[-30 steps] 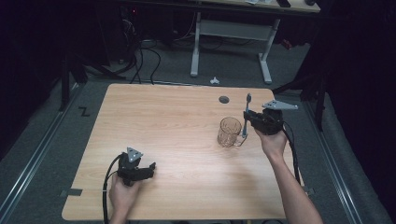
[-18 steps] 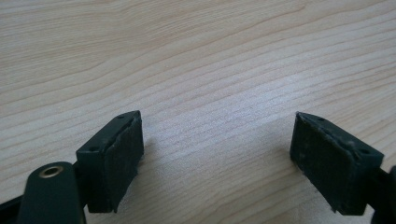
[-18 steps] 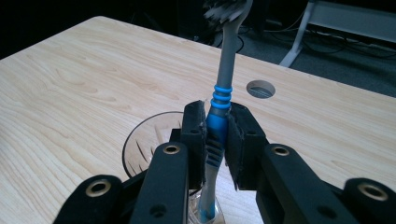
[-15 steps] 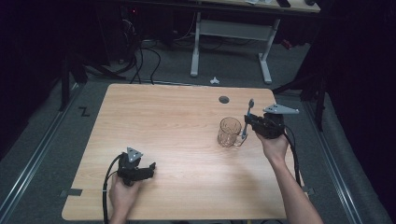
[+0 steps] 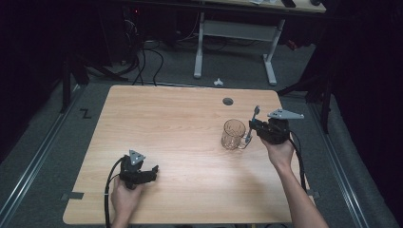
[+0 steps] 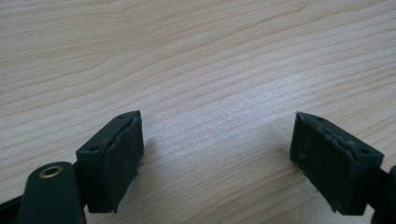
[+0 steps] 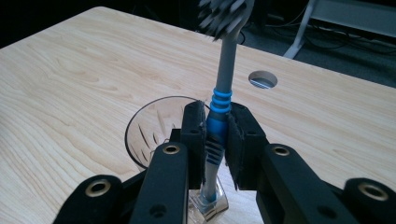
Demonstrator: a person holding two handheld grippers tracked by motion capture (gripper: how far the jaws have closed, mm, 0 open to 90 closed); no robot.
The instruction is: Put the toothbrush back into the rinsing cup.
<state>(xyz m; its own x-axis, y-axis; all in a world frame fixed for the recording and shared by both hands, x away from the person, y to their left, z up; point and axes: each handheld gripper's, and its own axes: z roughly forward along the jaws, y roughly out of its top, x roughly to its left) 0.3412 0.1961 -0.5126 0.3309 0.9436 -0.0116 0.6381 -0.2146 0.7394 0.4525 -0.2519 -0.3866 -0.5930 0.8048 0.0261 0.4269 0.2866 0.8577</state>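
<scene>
A clear glass mug (image 5: 233, 134) (image 7: 149, 135) stands on the right half of the wooden table (image 5: 180, 118). My right gripper (image 5: 252, 128) (image 7: 216, 135) sits just right of the mug and is shut on the blue grip of a grey toothbrush (image 5: 254, 118) (image 7: 219, 102). The brush is held upright, bristles on top. Its lower end hangs outside the rim, by the mug's handle. My left gripper (image 5: 153, 171) (image 6: 217, 149) rests low at the table's front left, its pads (image 6: 123, 158) wide apart with bare wood between them.
A round cable hole (image 5: 228, 101) (image 7: 262, 79) lies in the tabletop behind the mug. Beyond the far edge are a white desk frame (image 5: 233, 33) and cables on the dark floor. A rail (image 5: 38, 156) runs along the table's left side.
The right gripper with the toothbrush has sunk slightly beside the mug, staying shut. The left gripper has not moved.
</scene>
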